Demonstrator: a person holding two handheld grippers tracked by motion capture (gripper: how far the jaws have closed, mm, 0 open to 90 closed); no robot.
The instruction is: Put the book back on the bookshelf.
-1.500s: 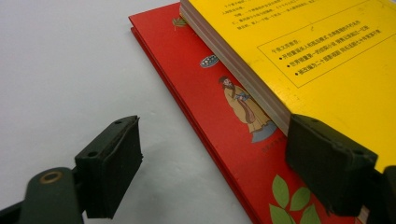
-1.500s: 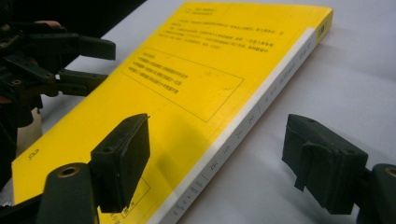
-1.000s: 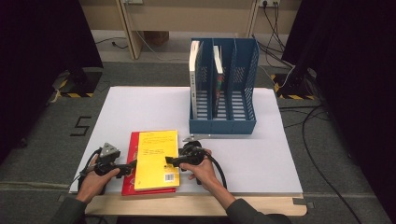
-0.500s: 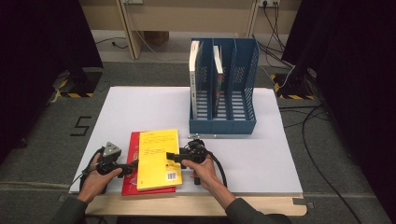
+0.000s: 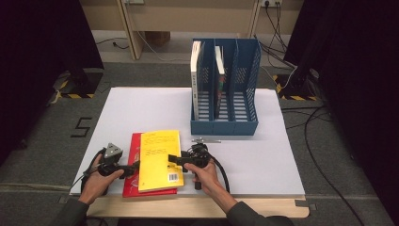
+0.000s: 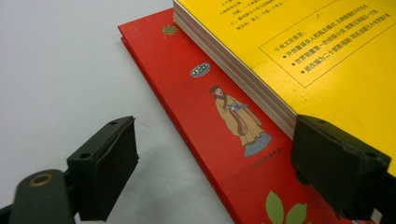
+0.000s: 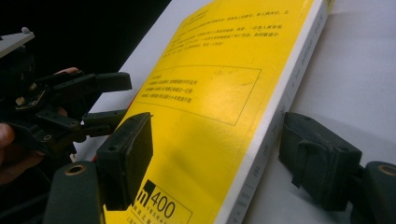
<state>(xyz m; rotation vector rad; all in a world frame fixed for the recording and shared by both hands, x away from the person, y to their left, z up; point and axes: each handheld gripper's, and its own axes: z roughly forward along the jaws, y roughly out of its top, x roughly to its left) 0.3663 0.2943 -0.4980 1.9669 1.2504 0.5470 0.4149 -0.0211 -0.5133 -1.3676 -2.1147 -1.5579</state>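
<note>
A yellow book [image 5: 160, 157] lies on top of a red book [image 5: 134, 188] near the table's front edge. My left gripper [image 5: 134, 165] points at their left side. In the left gripper view its jaws [image 6: 219, 172] are open and have just been opening. The red book [image 6: 224, 126] runs between them, and the right pad sits at the yellow book's [image 6: 317, 42] corner. My right gripper [image 5: 173, 157] reaches in from the right. Its jaws [image 7: 222, 158] straddle the yellow book's [image 7: 210, 107] spine edge and have closed a little; a gap shows beside the right pad [image 7: 317, 158].
A blue file holder [image 5: 225, 94] stands behind the books with two upright books [image 5: 195, 66] [image 5: 219, 66] in its left slots. A small grey metal piece [image 5: 207, 140] lies in front of it. The white table [image 5: 141, 108] stretches left and right. The left gripper [image 7: 112, 99] shows in the right gripper view.
The right gripper has edged slightly toward the yellow book. The left hand and both books stay where they were.
</note>
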